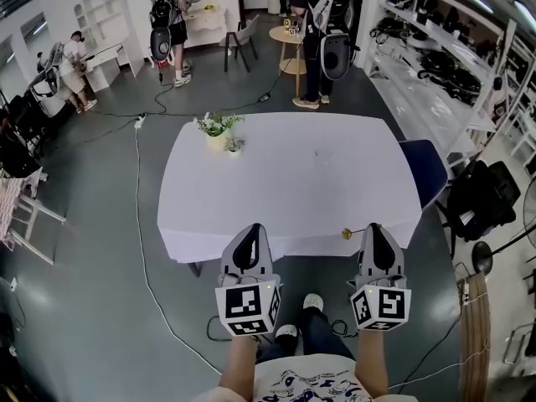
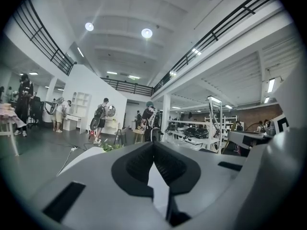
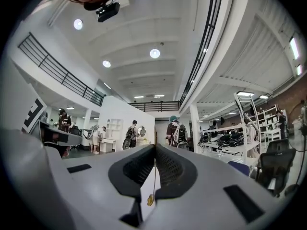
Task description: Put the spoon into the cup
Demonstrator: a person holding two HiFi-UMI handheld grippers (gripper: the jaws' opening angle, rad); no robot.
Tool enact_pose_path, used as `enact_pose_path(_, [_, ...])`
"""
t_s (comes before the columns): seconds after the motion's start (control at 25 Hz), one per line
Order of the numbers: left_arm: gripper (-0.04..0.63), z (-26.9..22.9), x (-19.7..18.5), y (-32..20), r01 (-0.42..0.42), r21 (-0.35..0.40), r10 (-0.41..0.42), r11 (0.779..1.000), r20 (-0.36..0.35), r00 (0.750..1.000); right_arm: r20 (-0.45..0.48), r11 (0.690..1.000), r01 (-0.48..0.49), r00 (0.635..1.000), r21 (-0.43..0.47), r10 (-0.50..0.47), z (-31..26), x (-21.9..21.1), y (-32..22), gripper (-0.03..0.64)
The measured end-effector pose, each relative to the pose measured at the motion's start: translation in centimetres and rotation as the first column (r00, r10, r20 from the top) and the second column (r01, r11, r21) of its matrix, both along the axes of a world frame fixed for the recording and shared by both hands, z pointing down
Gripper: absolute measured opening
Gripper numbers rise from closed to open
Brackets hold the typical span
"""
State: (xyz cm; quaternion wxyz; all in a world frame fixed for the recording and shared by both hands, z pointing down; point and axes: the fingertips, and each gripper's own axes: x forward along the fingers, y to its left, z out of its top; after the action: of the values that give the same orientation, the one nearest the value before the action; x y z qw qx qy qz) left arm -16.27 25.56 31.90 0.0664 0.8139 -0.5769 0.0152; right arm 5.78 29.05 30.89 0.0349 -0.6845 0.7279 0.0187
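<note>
Closest to us, both arms reach forward, and each marker cube faces up at us. Our left hand-held gripper [image 1: 251, 229] is clenched with its dark pads meeting at the tip, and there is nothing between them. Our right hand-held gripper [image 1: 373, 227] is clamped on the spoon [image 3: 150, 200]. The thin gold handle runs up between the pads and one rounded gold end hangs below them. From the head view, a gold end of the spoon pokes out to the left of that gripper, right at the near edge of the worktop [image 1: 335, 191].

Both grippers point level across the white cloth. Over at the far left corner stands a potted plant [image 1: 217, 127], with a smaller plant [image 1: 234, 146] just beside it. A blue chair [image 1: 423, 170] sits against the right side.

Beyond the worktop, a person with a backpack [image 1: 322, 40] stands by a round side table [image 1: 287, 36], and shelving [image 1: 435, 65] lines the right wall.
</note>
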Motion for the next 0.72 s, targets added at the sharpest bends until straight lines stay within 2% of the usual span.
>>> enact_pose_path(0.32, [0.014,1.4,0.5,-5.2,0.016,-0.02,-0.016,1.0,0.006,1.0,-0.004,1.0,0.015,1.0,-0.015,-0.015,1.1,0.7,-5.9,0.017])
enact_pose_path(0.72, [0.014,0.8,3.4,-15.9,0.073,-0.006,-0.073,0.997,0.014,0.997,-0.008,0.997,0.077,0.997,0.004,-0.077,0.3,3.8,-17.7,0.017])
